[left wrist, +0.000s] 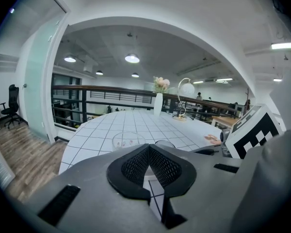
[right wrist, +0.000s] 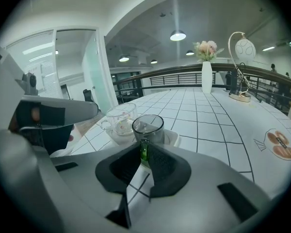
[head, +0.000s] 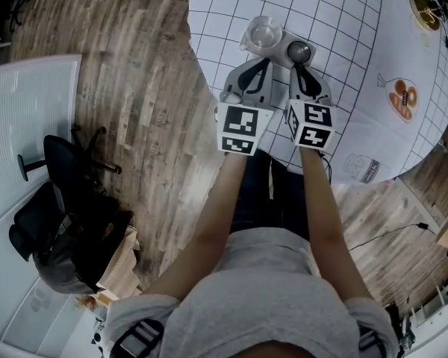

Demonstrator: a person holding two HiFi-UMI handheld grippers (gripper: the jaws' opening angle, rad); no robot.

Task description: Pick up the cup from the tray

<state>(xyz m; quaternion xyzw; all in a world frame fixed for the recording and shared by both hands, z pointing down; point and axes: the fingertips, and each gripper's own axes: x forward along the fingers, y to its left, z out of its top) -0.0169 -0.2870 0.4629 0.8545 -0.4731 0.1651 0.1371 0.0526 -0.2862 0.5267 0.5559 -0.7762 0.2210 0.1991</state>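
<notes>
The right gripper (right wrist: 144,152) is pinching the green handle of the smoky round glass cup (right wrist: 148,126), which is sitting on the white tray (right wrist: 174,139) by the near edge of the gridded table (right wrist: 208,110). The left gripper (left wrist: 148,149) is hanging shut and empty.

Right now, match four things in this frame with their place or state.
Things:
1. left gripper
2. right gripper
3. clear glass cup
4. white vase

States:
A. far side, holding flowers
B. jaws together, nothing between
C. on the tray, untouched
D. pinching the green handle of the smoky cup

Pairs: 1-B, 2-D, 3-C, 4-A
</notes>
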